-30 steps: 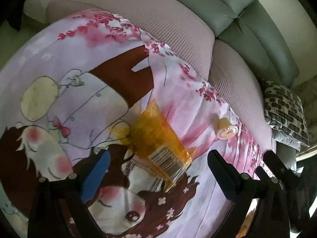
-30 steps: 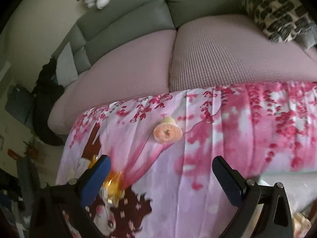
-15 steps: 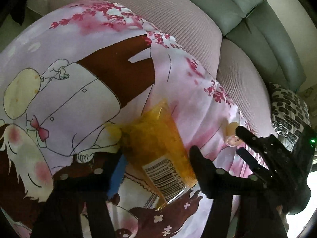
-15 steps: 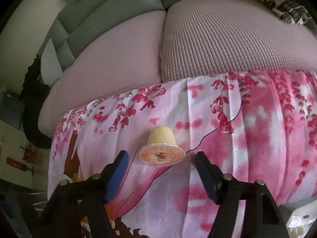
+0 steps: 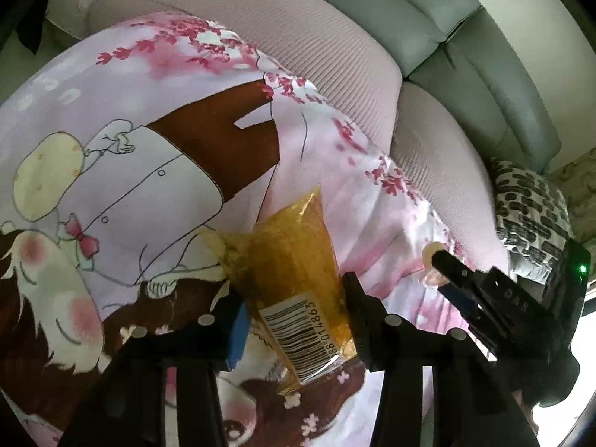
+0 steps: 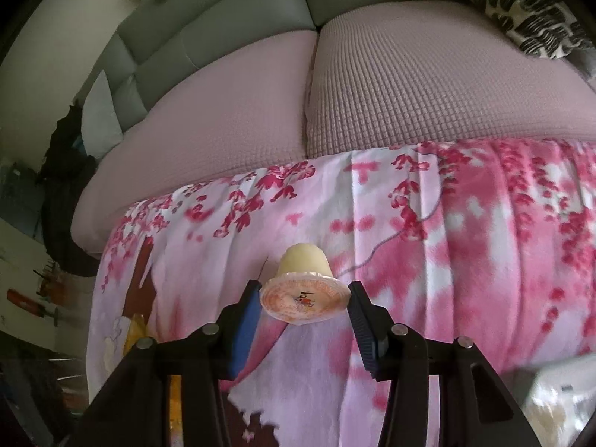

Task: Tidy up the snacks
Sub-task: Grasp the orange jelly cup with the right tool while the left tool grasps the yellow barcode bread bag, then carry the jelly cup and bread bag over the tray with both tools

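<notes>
Pink cartoon-print sheet over a sofa: left gripper closing around an orange packet, right gripper closing around a jelly cup lying on its side, both snacks on the sheet, nothing sorted yet.

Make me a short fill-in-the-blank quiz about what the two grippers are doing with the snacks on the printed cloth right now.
1. The left gripper is closing around an orange packet that bears a printed ____.
2. The jelly cup between the right gripper fingers lies on its ____.
3. The snacks lie on a printed cloth patterned with pink ____.

Missing words: barcode; side; blossoms
</notes>
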Demonstrator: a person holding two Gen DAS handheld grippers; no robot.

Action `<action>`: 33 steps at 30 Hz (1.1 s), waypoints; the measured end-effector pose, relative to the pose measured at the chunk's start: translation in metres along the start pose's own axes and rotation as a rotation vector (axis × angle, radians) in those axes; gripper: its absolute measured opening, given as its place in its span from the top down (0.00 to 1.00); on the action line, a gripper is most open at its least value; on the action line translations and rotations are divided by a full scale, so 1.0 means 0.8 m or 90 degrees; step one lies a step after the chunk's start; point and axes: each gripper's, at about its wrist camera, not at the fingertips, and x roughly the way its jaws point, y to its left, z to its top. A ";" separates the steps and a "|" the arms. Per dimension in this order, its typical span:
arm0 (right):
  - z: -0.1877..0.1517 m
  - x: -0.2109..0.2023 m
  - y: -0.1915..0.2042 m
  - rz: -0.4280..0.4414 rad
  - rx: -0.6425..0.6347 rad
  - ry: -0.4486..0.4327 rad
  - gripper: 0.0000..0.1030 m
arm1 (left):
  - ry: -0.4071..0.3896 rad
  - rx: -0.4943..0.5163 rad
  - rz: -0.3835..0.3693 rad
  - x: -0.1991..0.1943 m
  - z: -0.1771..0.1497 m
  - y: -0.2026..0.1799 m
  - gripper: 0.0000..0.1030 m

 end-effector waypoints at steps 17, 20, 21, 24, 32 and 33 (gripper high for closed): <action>-0.120 -0.220 -0.016 -0.060 0.000 -0.089 0.51 | -0.045 0.049 -0.031 -0.124 -0.088 -0.047 0.54; -0.145 -0.246 -0.026 -0.070 0.012 -0.106 0.51 | -0.051 0.076 -0.038 -0.143 -0.110 -0.064 0.54; -0.154 -0.255 -0.031 -0.078 0.016 -0.113 0.52 | -0.053 0.087 -0.040 -0.149 -0.118 -0.070 0.54; -0.177 -0.275 -0.046 -0.098 0.034 -0.128 0.51 | -0.055 0.121 -0.046 -0.162 -0.141 -0.087 0.54; -0.226 -0.303 -0.087 -0.131 0.078 -0.148 0.51 | -0.047 0.196 -0.055 -0.175 -0.193 -0.124 0.53; -0.231 -0.304 -0.092 -0.134 0.083 -0.150 0.51 | -0.047 0.205 -0.055 -0.175 -0.199 -0.128 0.53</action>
